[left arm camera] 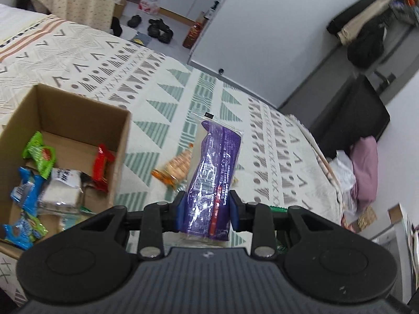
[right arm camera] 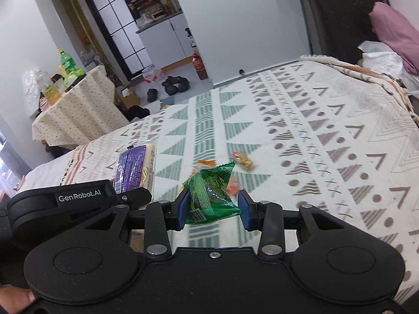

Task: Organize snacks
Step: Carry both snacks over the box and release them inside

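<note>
Both claws loaded with snack packets, box to the left awaiting deposit.

The purple packet [left arm camera: 213, 180] stands upright between the blue pads of the left gripper [left arm camera: 207, 209], which is closed onto its lower part, the upper part rising free ahead of the claw; the cardboard box [left arm camera: 119, 141] sits just left of that claw, open and holding several packets; the green packet [right arm camera: 210, 196] sits in the right gripper [right arm camera: 213, 209], jaws narrowed about it, the left pad touching, contact at the right pad uncertain; orange packets [right arm camera: 242, 161] lie loose on the bedspread [right arm camera: 314, 130] ahead of the right claw. Judgement: carry the purple packet leftward over the box opening, clear the near wall, release low; keep the right grip firm, as the slack packet could slip.
</note>
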{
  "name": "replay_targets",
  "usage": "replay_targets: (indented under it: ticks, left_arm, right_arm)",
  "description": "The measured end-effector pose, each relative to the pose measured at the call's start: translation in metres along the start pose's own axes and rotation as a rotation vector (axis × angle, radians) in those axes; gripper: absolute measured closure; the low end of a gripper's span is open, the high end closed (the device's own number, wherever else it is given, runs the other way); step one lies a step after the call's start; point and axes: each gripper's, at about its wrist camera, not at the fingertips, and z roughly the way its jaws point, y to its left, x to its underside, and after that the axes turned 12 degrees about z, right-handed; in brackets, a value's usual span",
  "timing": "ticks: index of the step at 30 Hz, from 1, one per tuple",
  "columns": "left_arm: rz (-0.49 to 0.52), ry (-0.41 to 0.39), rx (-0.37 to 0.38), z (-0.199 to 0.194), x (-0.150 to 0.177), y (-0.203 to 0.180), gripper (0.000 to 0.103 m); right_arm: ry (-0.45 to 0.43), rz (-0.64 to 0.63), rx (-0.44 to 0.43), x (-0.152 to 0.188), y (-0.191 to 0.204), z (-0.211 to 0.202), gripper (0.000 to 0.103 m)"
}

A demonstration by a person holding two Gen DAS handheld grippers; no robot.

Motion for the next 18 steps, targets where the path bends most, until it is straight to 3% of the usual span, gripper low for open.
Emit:
replay_targets:
  ticks: [14, 18]
  left_arm:
    - [-0.165, -0.063, -0.05, -0.021, -0.023, 0.063, 0.071]
    - [-0.203, -0.044, -0.068, -0.02, -0.024, 0.079, 0.071]
  right_arm:
    - [0.032, -0.04, -0.056, -0.008, 0.051, 0.023, 0.065]
    - [0.039, -0.047, -0.077, -0.009, 0.065, 0.031, 0.065]
